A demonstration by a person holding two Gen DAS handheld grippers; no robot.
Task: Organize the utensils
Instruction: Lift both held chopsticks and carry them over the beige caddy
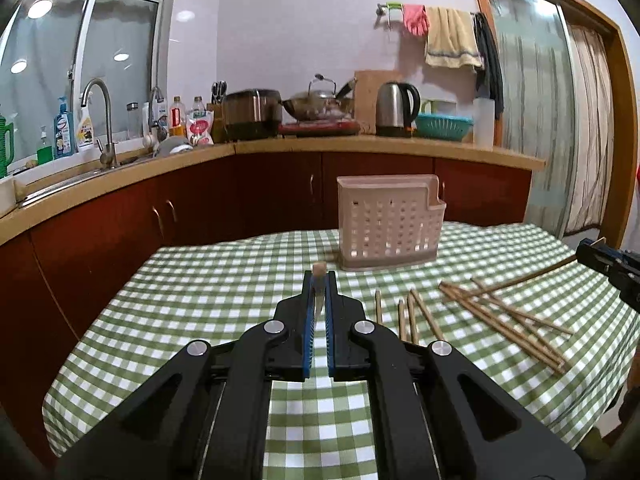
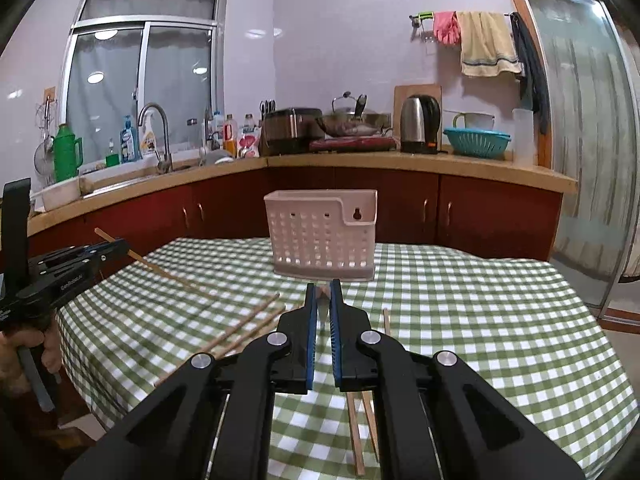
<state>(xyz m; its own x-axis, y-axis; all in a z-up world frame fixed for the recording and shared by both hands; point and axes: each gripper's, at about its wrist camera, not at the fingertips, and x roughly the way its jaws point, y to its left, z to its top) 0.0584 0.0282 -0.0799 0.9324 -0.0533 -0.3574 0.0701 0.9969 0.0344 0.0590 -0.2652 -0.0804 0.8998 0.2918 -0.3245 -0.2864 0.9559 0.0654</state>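
- Both sets of jaws are pinched tight on a chopstick each: the left gripper has one standing up between its blue pads, its squared tip poking out on top, and the right gripper is clamped on another, which mostly shows from the left wrist view as a long stick slanting down toward the surface.
- Both held sticks look clear of the green checked cloth, so I'd say the pick-up is done and this is the carry step.
- Beige perforated holder stands upright at the far side, straight ahead of both grippers, nothing visible in it.
- Loose chopsticks lie scattered on the cloth, well apart from the holder.
- Next move, my guess: get each stick above the holder's open top, tip it more upright, then let go. The right one's long slant could catch the rim.
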